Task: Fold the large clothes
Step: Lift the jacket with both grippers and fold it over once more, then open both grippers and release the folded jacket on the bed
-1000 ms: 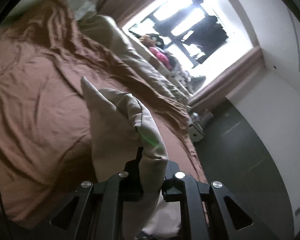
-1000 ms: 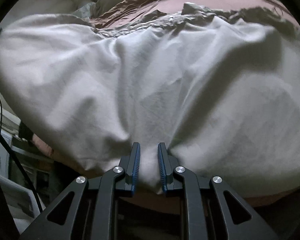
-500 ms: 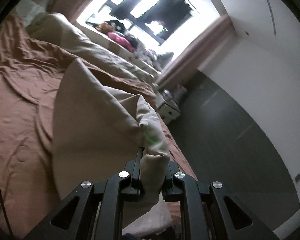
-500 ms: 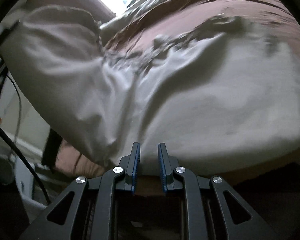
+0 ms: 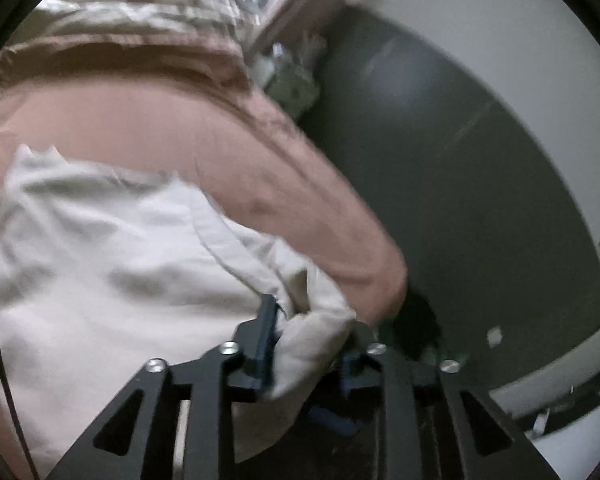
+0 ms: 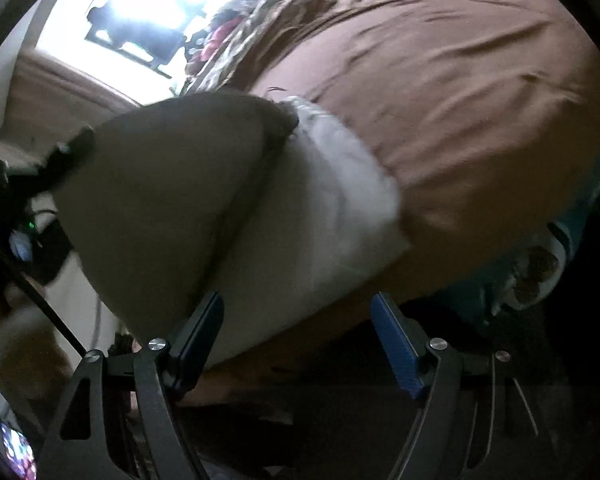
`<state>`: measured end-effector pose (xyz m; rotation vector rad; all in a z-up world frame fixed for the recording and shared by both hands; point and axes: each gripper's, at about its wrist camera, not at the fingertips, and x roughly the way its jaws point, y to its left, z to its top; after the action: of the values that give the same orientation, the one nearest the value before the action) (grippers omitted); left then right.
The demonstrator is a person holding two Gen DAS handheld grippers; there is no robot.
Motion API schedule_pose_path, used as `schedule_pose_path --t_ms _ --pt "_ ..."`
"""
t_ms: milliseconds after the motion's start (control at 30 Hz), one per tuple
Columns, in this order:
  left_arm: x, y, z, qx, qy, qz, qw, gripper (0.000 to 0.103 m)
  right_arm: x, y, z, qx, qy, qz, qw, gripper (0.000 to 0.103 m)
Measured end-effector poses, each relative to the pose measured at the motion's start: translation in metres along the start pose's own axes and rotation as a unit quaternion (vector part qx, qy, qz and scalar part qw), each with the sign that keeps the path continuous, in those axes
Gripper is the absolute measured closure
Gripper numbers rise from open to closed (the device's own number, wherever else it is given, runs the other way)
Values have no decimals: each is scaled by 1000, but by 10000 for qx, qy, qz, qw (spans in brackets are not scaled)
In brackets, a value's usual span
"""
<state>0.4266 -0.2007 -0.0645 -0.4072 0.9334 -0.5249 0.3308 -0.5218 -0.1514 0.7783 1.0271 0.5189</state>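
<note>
Both hands have swung the cream garment (image 5: 112, 280) down onto the brown bedspread (image 5: 204, 136), and my jaws, clamped a second ago, are now letting go: the right gripper (image 6: 298, 330) is spreading wide with nothing pinched, the folded cloth lying just ahead of it, while the left gripper (image 5: 306, 330) is only starting to open with a bunched corner between its fingers. I'd worry that corner snags as I pull back, dragging the fold open toward the bed's edge and the dark floor (image 5: 480, 184) beyond.

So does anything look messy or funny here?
A little. The beige cloth lies rumpled on the brown bed cover, and one bunched corner sits between the left tool's opening jaws.
</note>
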Motion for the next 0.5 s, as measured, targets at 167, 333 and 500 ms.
schedule_pose_path --t_ms 167,333,500 --pt "7 11 -10 -107 256 -515 9983 41 -8 -7 4 67 -52 67 9999 28" --pt "-45 32 0 -52 -347 -227 9991 22 -4 -4 13 61 -97 331 9994 28" --pt "-74 70 5 -340 -633 422 9965 22 26 0 36 -139 57 156 9998 28"
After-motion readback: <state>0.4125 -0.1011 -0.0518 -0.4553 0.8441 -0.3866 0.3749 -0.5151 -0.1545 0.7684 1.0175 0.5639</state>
